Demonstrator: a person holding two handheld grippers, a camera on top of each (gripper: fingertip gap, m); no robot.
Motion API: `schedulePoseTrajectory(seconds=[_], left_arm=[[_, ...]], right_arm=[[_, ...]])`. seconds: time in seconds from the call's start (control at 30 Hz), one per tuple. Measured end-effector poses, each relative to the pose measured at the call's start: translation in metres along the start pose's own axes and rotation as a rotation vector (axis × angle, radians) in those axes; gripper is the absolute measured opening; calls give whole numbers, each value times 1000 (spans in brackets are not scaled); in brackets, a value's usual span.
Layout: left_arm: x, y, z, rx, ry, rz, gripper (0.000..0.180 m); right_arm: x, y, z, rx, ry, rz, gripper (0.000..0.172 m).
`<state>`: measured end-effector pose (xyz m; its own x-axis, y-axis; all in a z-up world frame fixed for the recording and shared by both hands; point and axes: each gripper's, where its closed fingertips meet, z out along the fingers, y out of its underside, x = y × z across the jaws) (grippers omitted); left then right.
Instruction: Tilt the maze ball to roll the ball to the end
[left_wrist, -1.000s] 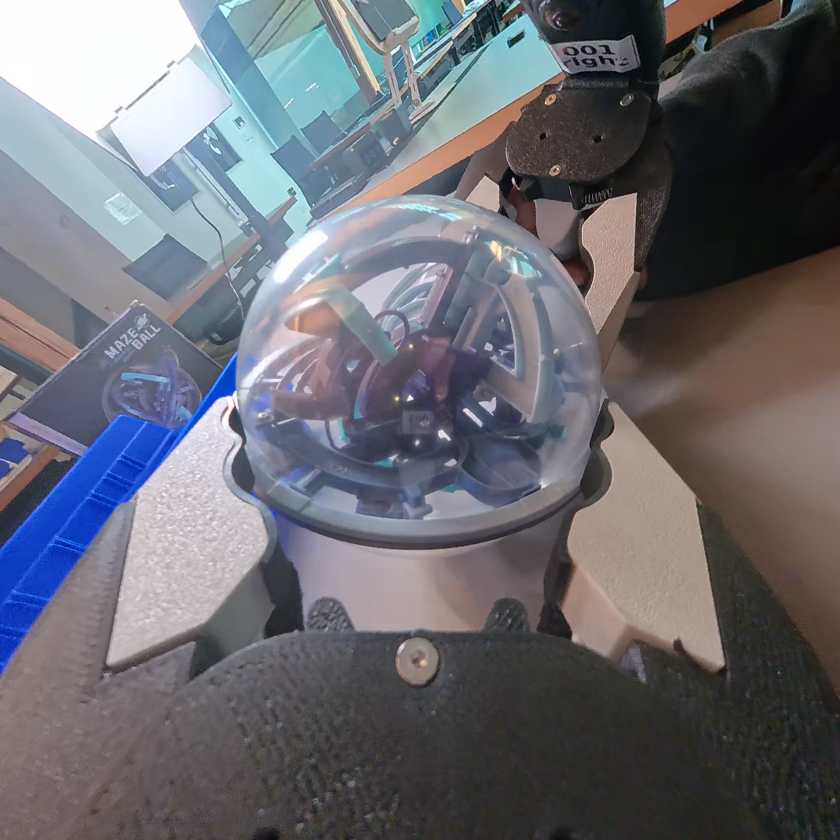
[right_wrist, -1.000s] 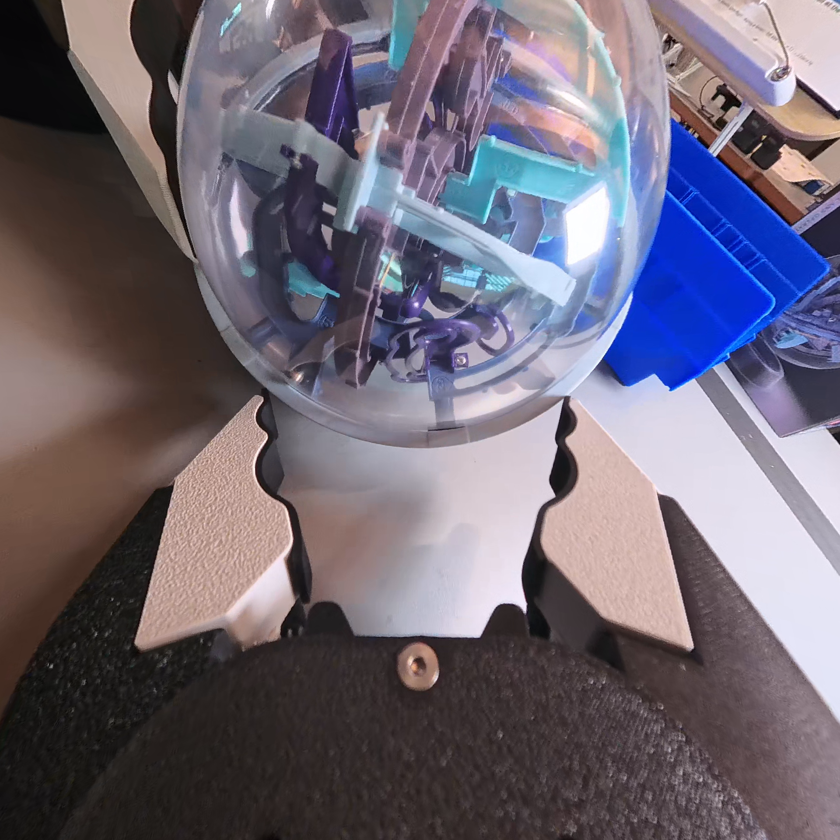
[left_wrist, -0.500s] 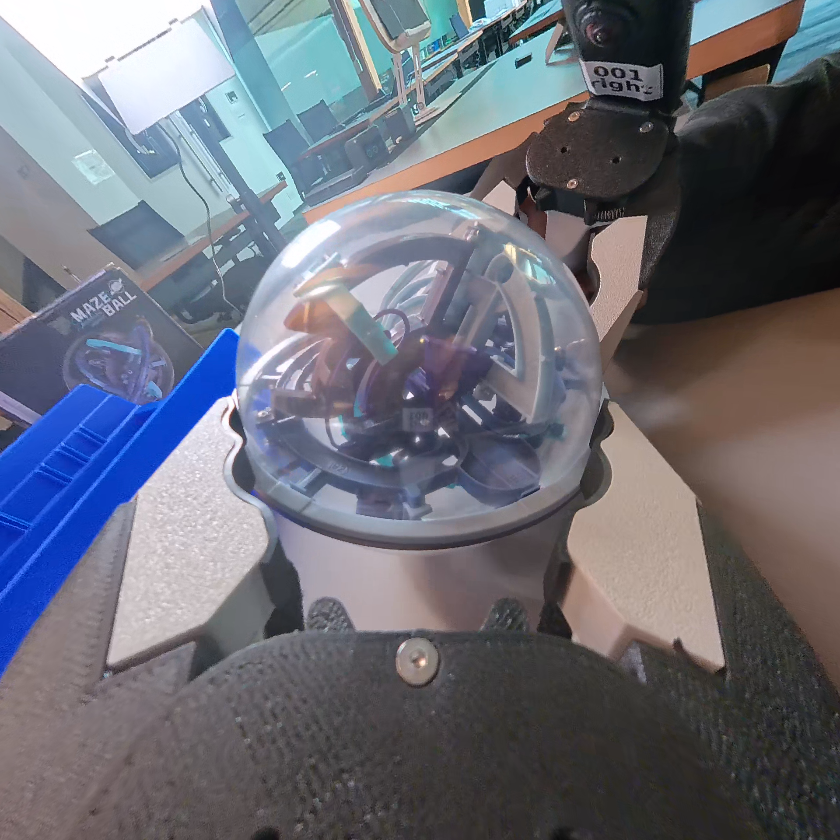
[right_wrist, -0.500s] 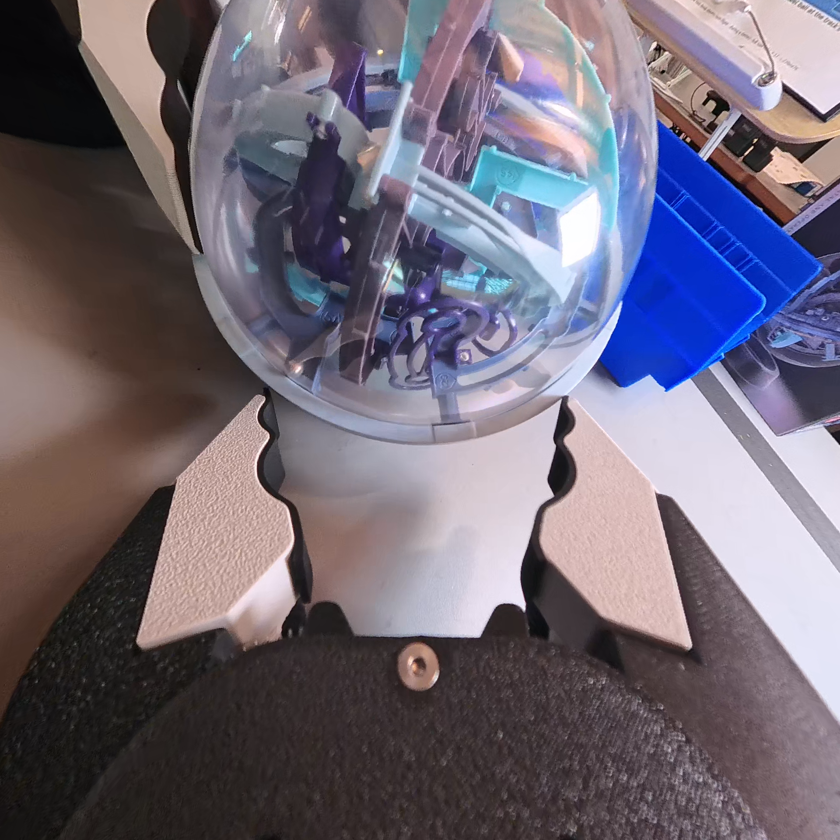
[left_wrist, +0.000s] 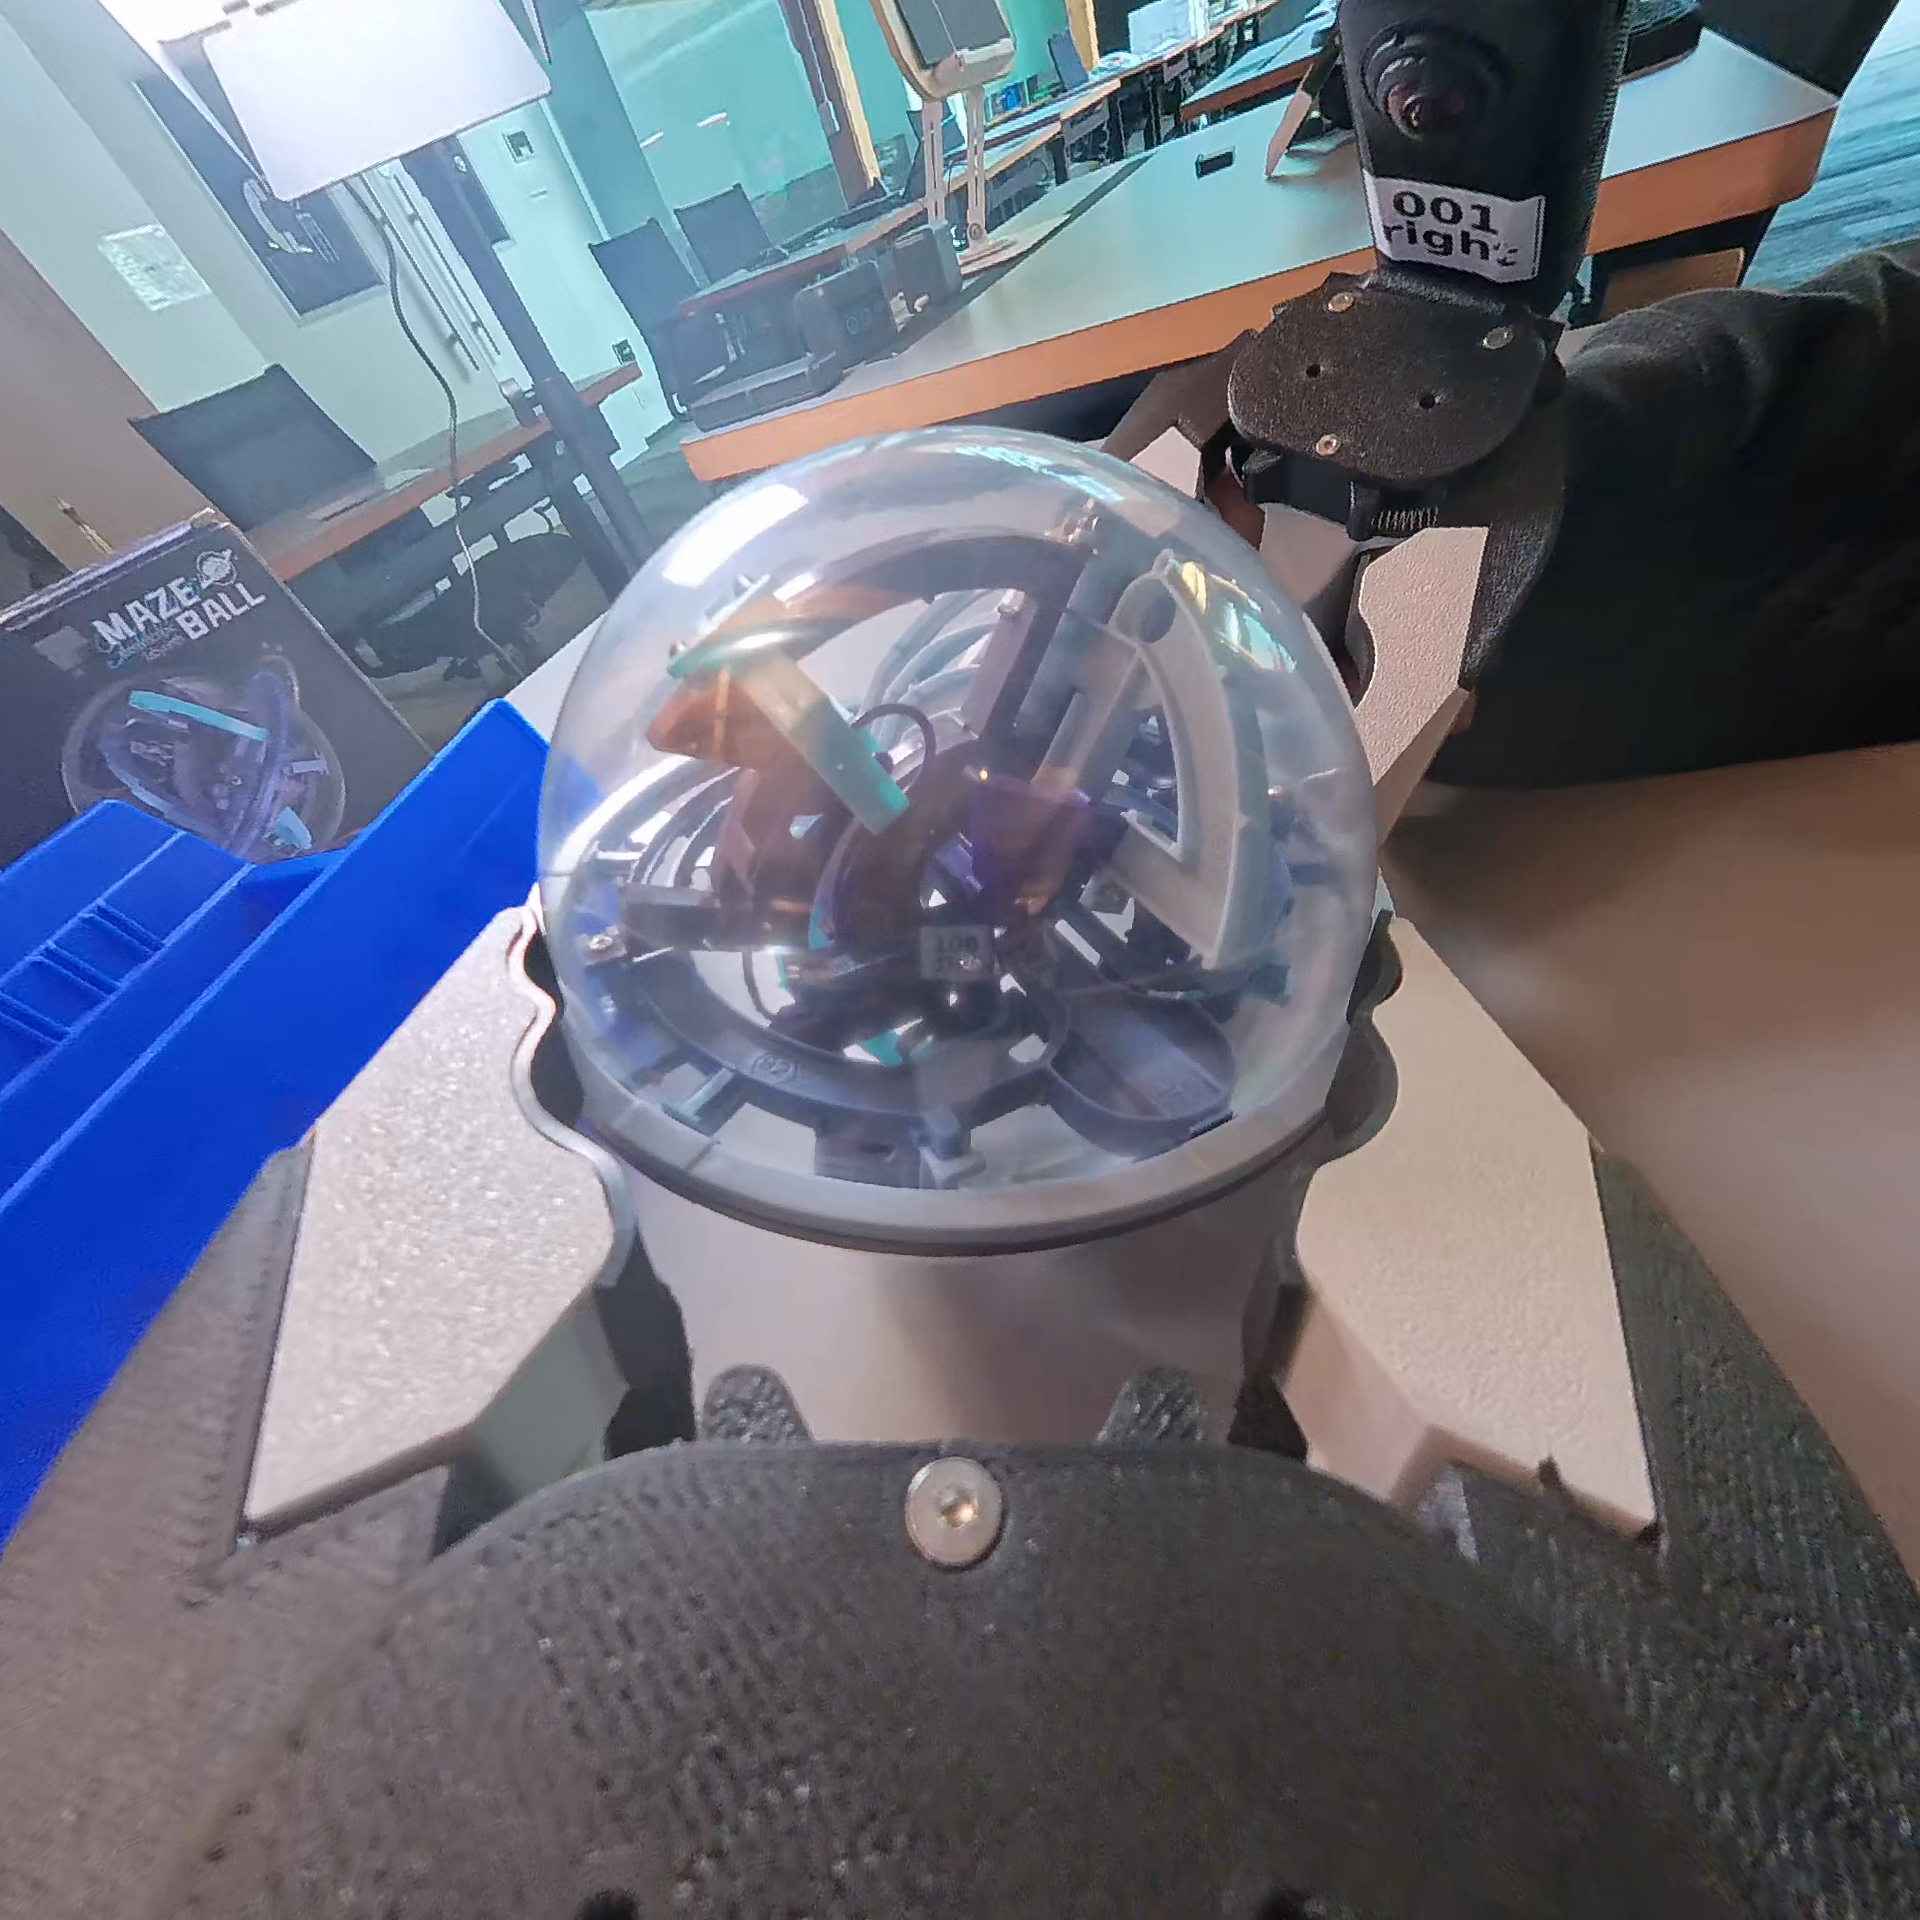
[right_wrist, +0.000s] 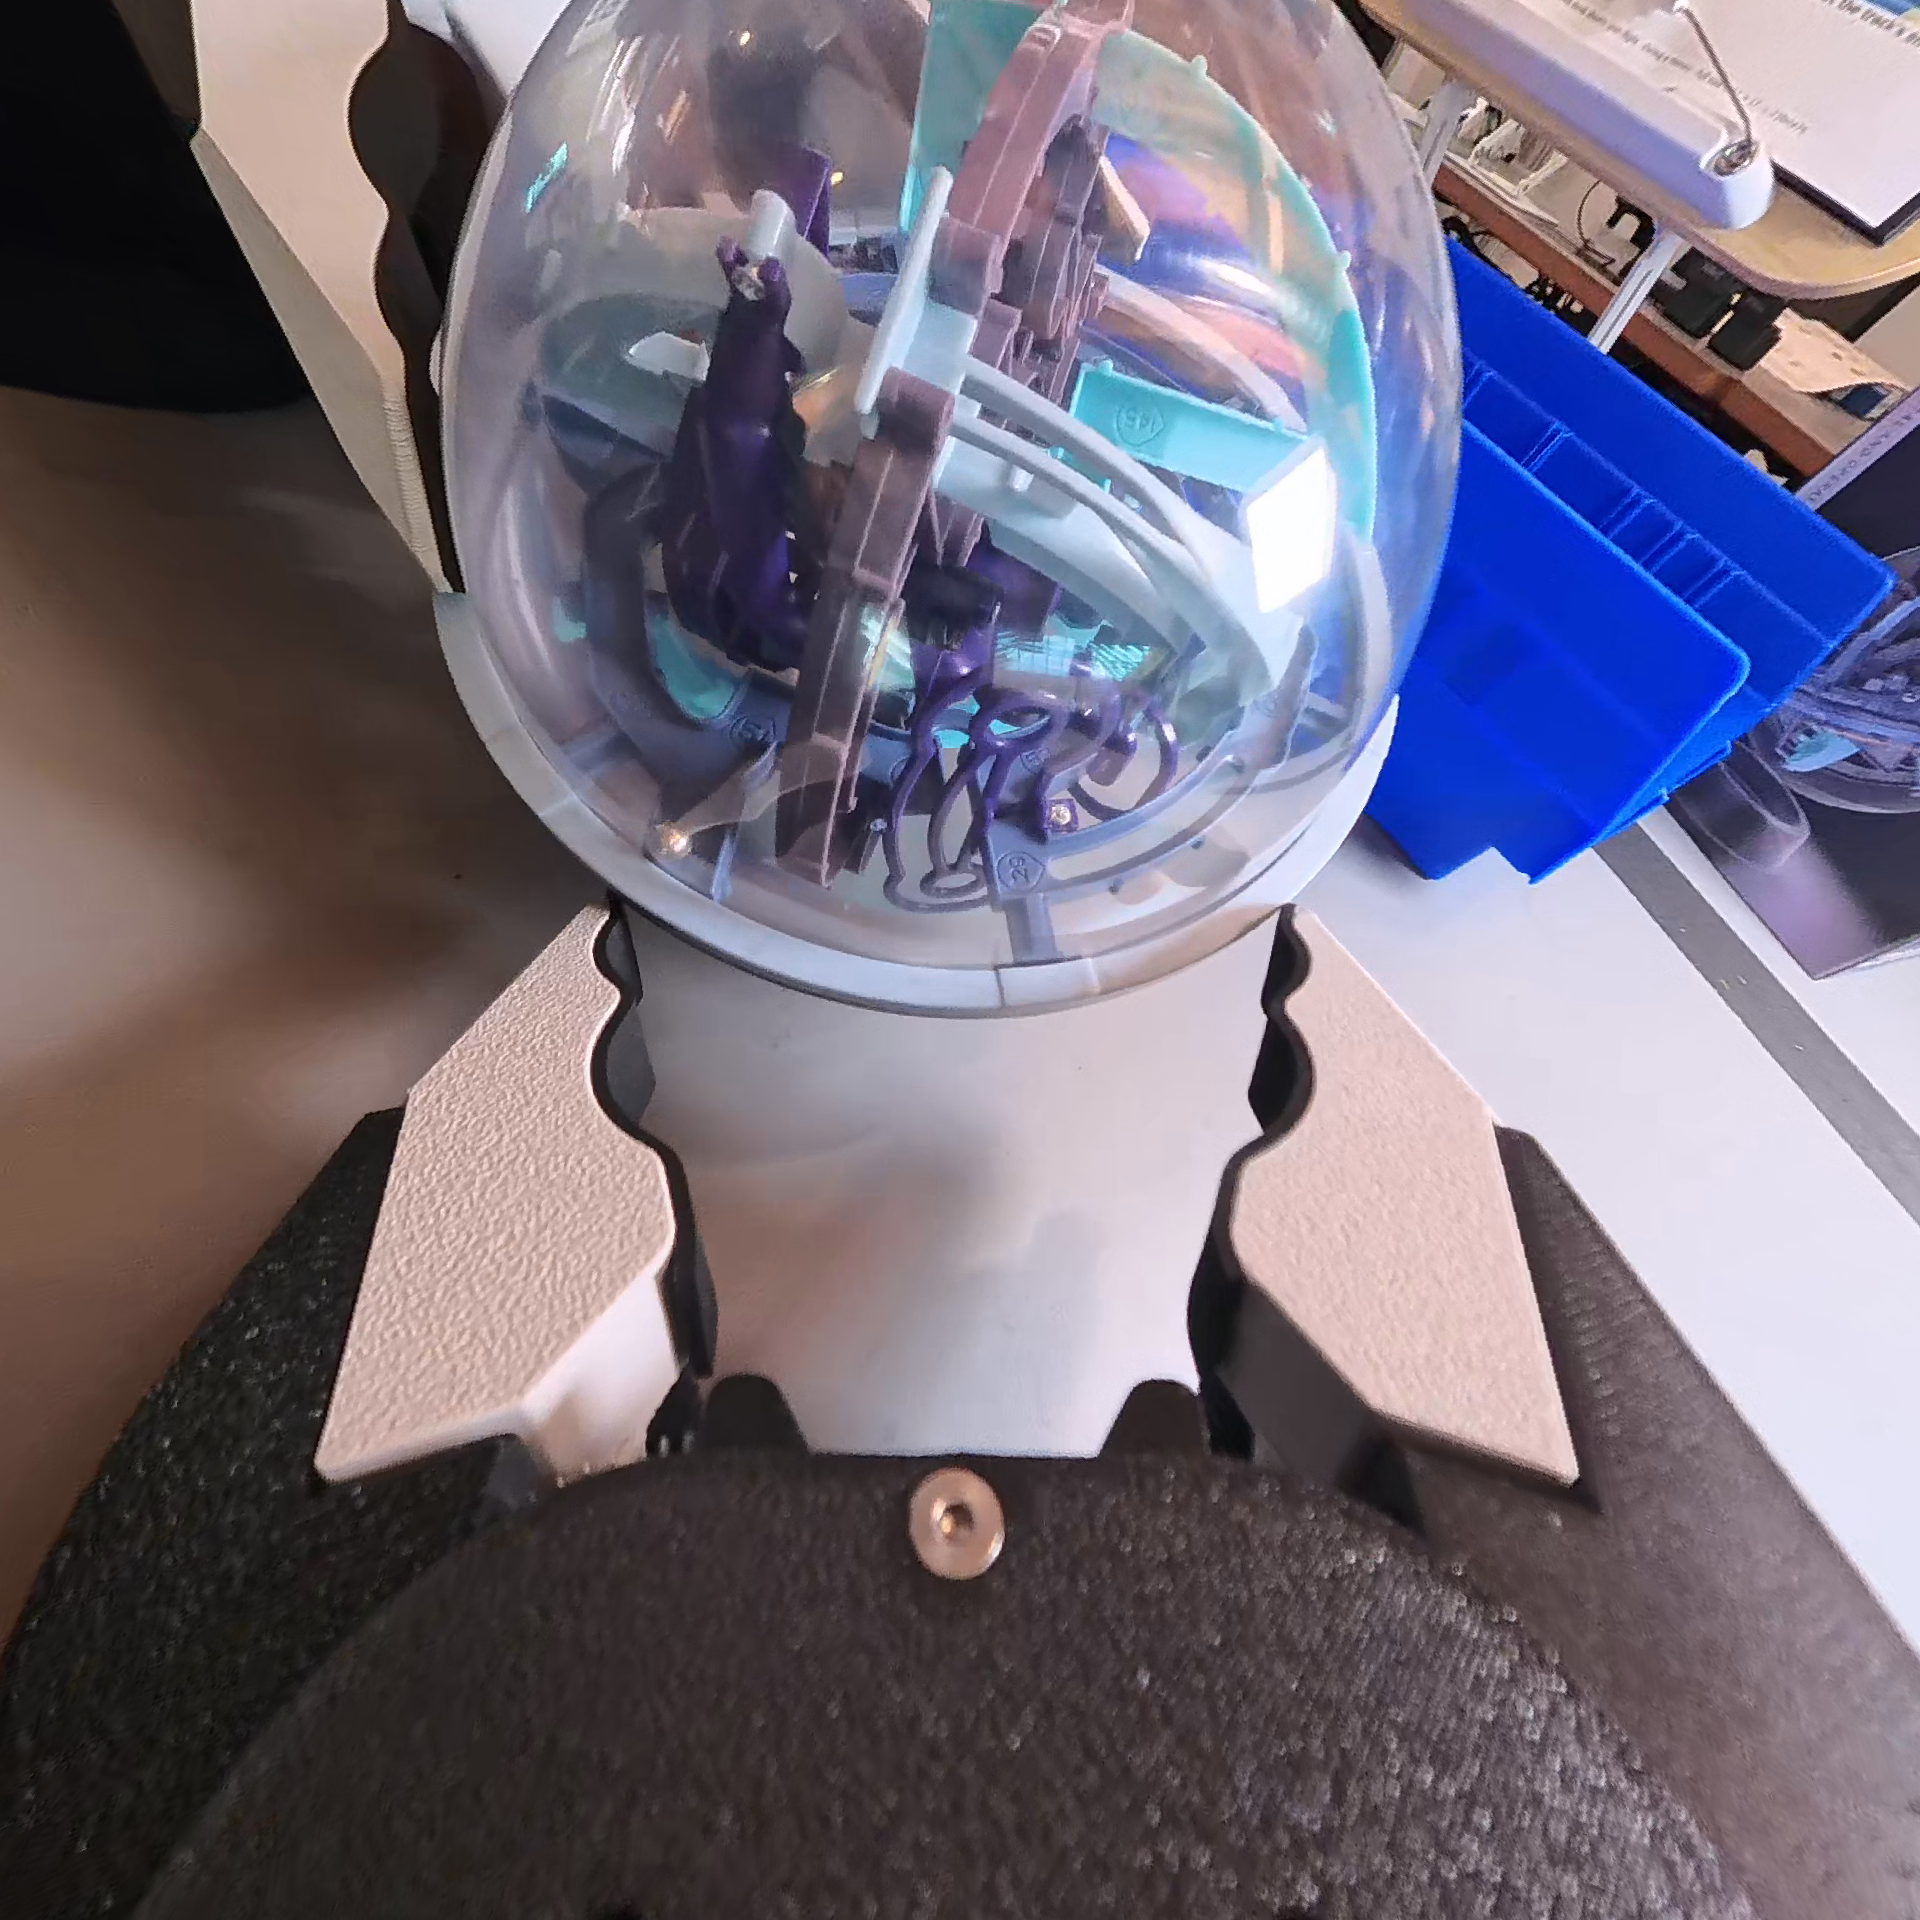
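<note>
- Left wrist view: your left gripper (left_wrist: 951, 997) has its fingers (left_wrist: 436, 1174) spread wide, and their notched inner edges are pressed on both sides of the maze ball (left_wrist: 956, 810), a clear plastic sphere with grey, purple and teal tracks inside. Beyond the sphere, the right gripper (left_wrist: 1340, 582) meets its far side. Left of the sphere lies a blue plastic bin (left_wrist: 208, 987), with a dark printed box (left_wrist: 177, 707) behind it.
- Right wrist view: the right gripper's fingers (right_wrist: 520, 1195) are also wide apart. The sphere (right_wrist: 935, 468) sits just past their tips, and whether they press on it cannot be told. Under the sphere is the pale desk (right_wrist: 1558, 1039).
- You appear to be mid-tilt. The small rolling ball is not clearly identifiable, so locate it first, then tip the sphere gently, both grippers together.
</note>
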<state>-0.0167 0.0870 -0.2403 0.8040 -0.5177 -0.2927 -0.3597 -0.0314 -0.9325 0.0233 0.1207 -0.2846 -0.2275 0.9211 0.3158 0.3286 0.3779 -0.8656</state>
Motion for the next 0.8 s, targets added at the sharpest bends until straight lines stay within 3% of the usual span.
schedulePoseTrajectory(seconds=[0.8], left_arm=[[1, 0, 2, -11, -3, -44, 146]], right_arm=[[2, 0, 0, 1, 11, 7, 116]])
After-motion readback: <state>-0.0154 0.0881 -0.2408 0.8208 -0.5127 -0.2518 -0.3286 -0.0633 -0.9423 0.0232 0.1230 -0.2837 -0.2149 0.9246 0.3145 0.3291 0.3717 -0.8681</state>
